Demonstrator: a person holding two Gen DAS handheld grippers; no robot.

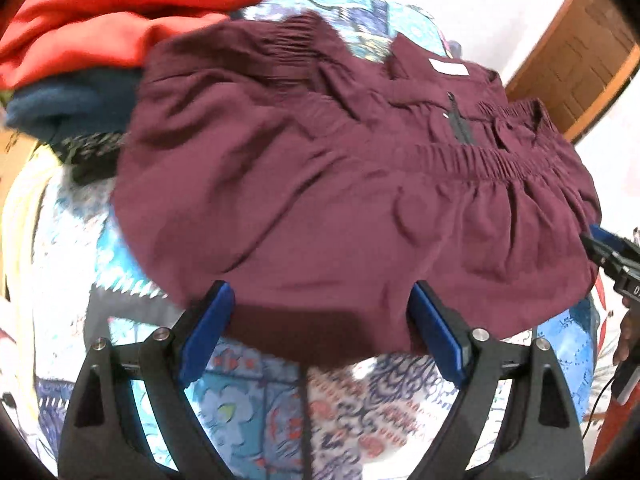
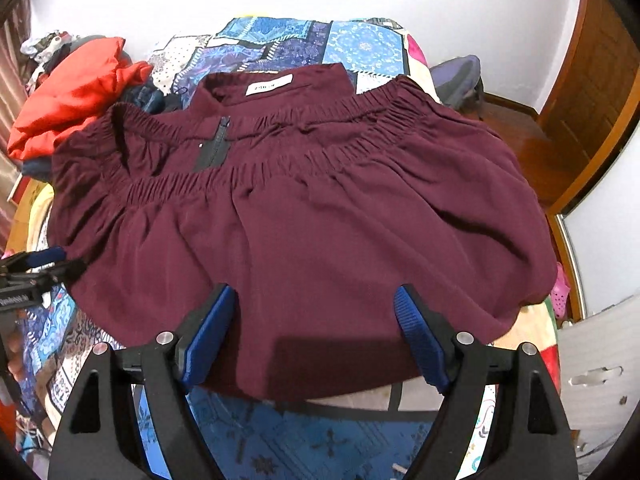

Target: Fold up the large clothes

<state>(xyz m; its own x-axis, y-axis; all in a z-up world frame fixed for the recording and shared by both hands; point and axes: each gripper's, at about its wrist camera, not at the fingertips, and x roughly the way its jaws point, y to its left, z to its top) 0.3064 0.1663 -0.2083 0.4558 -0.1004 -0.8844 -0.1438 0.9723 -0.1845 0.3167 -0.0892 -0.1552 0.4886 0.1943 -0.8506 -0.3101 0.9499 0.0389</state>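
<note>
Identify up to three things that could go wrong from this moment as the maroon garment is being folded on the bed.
1. Both the left gripper and the right gripper are open at the near hem of the maroon garment, so a shallow pinch might catch one layer only.
2. The bunched elastic bands could fold unevenly.
3. The red garment lies close to the far left, so a wide fold might drag onto it.

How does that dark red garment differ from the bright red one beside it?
The maroon garment lies spread flat across the patchwork bedspread; the red-orange garment sits bunched atop a pile at the bed's edge. The maroon garment shows gathered elastic bands, a zipper and a white label; the red-orange garment shows none. Both are plain, unpatterned cloth.
</note>
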